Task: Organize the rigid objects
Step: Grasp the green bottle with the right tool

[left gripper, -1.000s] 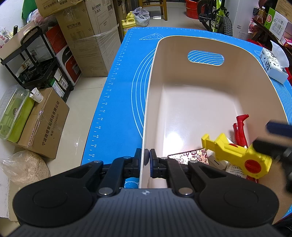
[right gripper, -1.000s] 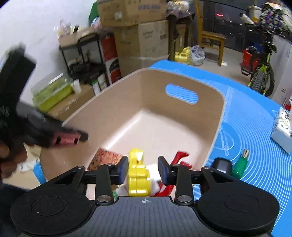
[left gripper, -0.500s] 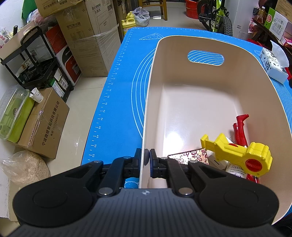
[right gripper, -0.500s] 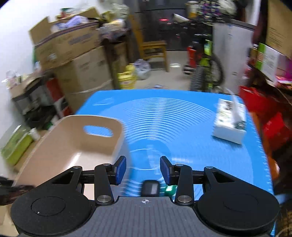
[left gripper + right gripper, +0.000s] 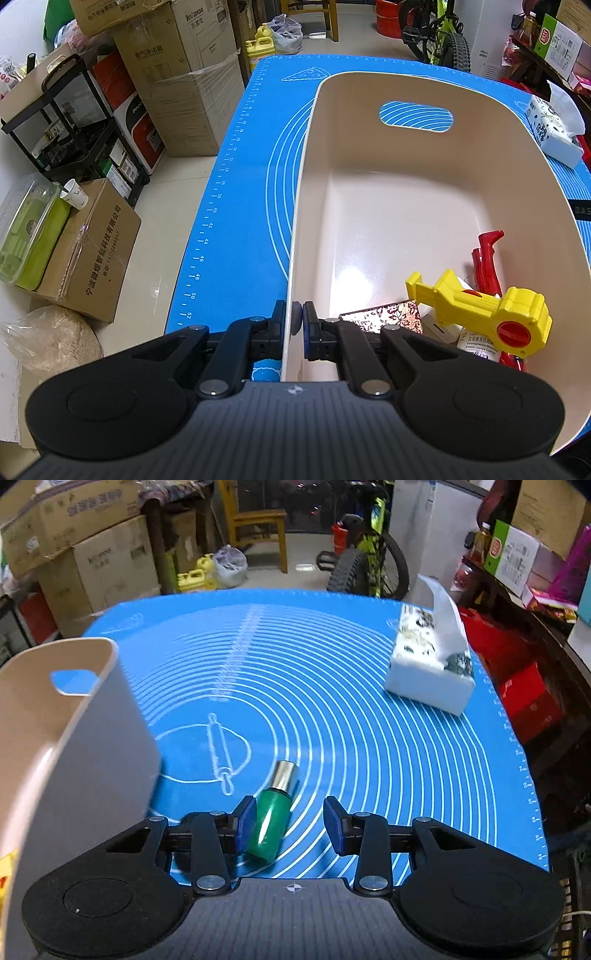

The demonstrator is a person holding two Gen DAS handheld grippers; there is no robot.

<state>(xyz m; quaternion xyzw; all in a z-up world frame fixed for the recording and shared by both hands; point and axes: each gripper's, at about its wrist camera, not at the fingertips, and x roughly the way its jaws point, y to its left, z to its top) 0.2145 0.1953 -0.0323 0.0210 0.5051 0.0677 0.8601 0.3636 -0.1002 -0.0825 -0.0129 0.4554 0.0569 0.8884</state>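
Observation:
A beige bin [image 5: 314, 147] with a handle slot stands on the blue mat [image 5: 251, 155]. My left gripper [image 5: 297, 325] is shut on its near left wall. Inside at the near right lie a yellow tool with a red knob [image 5: 491, 310], a red clip [image 5: 487, 258], a patterned card [image 5: 384, 315] and a white bottle [image 5: 476, 341]. In the right wrist view the bin [image 5: 85, 746] is at the left. A green bottle with a silver cap [image 5: 273, 812] lies on the mat [image 5: 351, 701], between the fingers of my open right gripper [image 5: 290, 823] and close to the left pad; contact is unclear.
A white tissue box [image 5: 432, 664] sits at the mat's far right, also in the left wrist view [image 5: 554, 133]. Cardboard boxes [image 5: 177, 85], a black rack [image 5: 74, 125] and a bicycle [image 5: 369, 557] stand on the floor around the table. Red boxes [image 5: 528, 698] lie past the right edge.
My right gripper left the bin, where the yellow tool now lies, swung right and came down over the green bottle on the mat. My left gripper kept its hold on the bin wall.

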